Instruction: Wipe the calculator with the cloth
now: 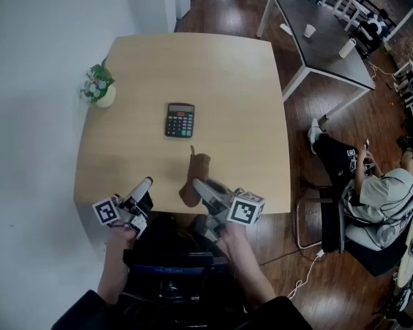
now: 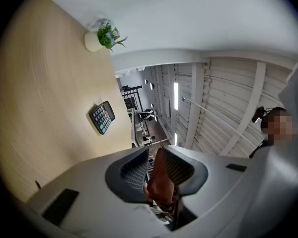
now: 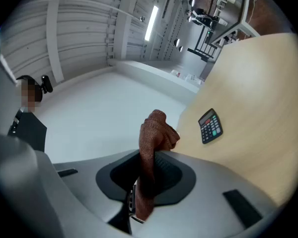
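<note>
At the near edge of a pale wooden table, a person holds two grippers side by side, both pointing across the tabletop. The right gripper has its jaws closed on a brown cloth. The bunched fabric is pinched between the pads and sticks out past the jaw tips, over the table's near edge. Whether it touches the wood cannot be told.

The left gripper sits just left of the cloth and apart from it. Its jaws stand a little way apart and grip nothing. In the left gripper view, the cloth shows brown through the gap between them.

The calculator lies flat, keys up, near the middle of the table. It is beyond the cloth and clear of both grippers. A small potted plant stands at the table's far left edge. To the right, on the dark wood floor, a seated person is well away from the table.
</note>
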{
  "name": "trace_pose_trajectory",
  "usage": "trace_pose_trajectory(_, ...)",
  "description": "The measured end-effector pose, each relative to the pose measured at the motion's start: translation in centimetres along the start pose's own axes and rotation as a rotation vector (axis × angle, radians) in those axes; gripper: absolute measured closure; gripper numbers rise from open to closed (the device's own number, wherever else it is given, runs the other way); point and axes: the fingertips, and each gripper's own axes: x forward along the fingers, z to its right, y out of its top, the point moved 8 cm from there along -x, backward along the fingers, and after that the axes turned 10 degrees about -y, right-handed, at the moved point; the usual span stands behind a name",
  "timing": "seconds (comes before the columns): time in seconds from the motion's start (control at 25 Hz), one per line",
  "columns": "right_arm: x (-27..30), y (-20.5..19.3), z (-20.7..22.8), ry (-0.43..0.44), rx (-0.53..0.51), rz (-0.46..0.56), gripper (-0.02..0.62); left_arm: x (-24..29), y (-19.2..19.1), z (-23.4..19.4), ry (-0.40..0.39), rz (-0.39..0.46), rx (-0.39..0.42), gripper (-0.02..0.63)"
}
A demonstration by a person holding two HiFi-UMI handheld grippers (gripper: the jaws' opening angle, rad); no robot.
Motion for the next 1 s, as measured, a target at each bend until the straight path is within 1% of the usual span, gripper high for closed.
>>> trace_pose_trajectory(0.12, 2.7, 0.7, 1.3, -0.067, -0.041, -0.033, 0.529, -0.7, 2.3, -4.3, 0.052, 0.002, -0.048, 0.526)
trace_pose_trajectory(0.2, 4.9, 1.0, 2.1, -0.114, -0.068, -0.054, 0.529, -1.3, 3.9, -7.4, 0.084, -0.018, -0.064, 0.534)
trace_pose_trajectory(0.24, 6.0, 1.2, 2.4, -0.141, -0.089, -0.067, 0.529, -1.5, 4.8, -8.9, 0.092, -0.033, -0.068, 0.545)
trace_pose_trajectory(0.32, 8.6, 2.0, 3.0, -0.202, -0.135, -0.09, 0.529, -1.4, 6.4, -11.6, 0.093, -0.053, -0.086, 0.546)
trace_pose_trajectory(0.48, 14.1, 3.9, 4.1, -0.319, -0.206, -0.118, 0.529, -1.0, 8.9, -16.1, 0.102, -0.073, -0.145, 0.548)
trace_pose_trajectory(0.6, 18.4, 5.1, 4.5, -0.381, -0.273, -0.145, 0.529, 0.1, 9.8, -18.0, 0.048, -0.064, -0.188, 0.546)
trace_pose_trajectory(0.68, 21.5, 5.9, 5.0, -0.407, -0.316, -0.158, 0.529, 1.1, 9.9, -19.2, 0.023, -0.078, -0.198, 0.546)
trace_pose_trajectory(0.72, 22.9, 6.2, 5.5, -0.418, -0.331, -0.166, 0.529, 1.4, 9.6, -19.7, 0.024, -0.089, -0.203, 0.548)
trace_pose_trajectory(0.76, 24.2, 6.4, 6.1, -0.431, -0.342, -0.178, 0.529, 1.5, 9.2, -20.1, 0.043, -0.102, -0.21, 0.548)
trace_pose_trajectory(0.84, 26.8, 6.5, 7.2, -0.452, -0.367, -0.21, 0.529, 1.2, 8.4, -21.0, 0.105, -0.126, -0.216, 0.548)
trace_pose_trajectory(0.88, 28.1, 6.5, 7.9, -0.458, -0.379, -0.229, 0.529, 1.4, 8.2, -21.1, 0.094, -0.123, -0.225, 0.548)
trace_pose_trajectory(0.96, 30.7, 6.6, 9.1, -0.458, -0.398, -0.265, 0.529, 2.2, 8.0, -21.2, 0.04, -0.104, -0.239, 0.558)
trace_pose_trajectory(1.0, 31.9, 6.7, 9.8, -0.457, -0.408, -0.282, 0.529, 2.5, 8.1, -21.2, 0.027, -0.098, -0.24, 0.572)
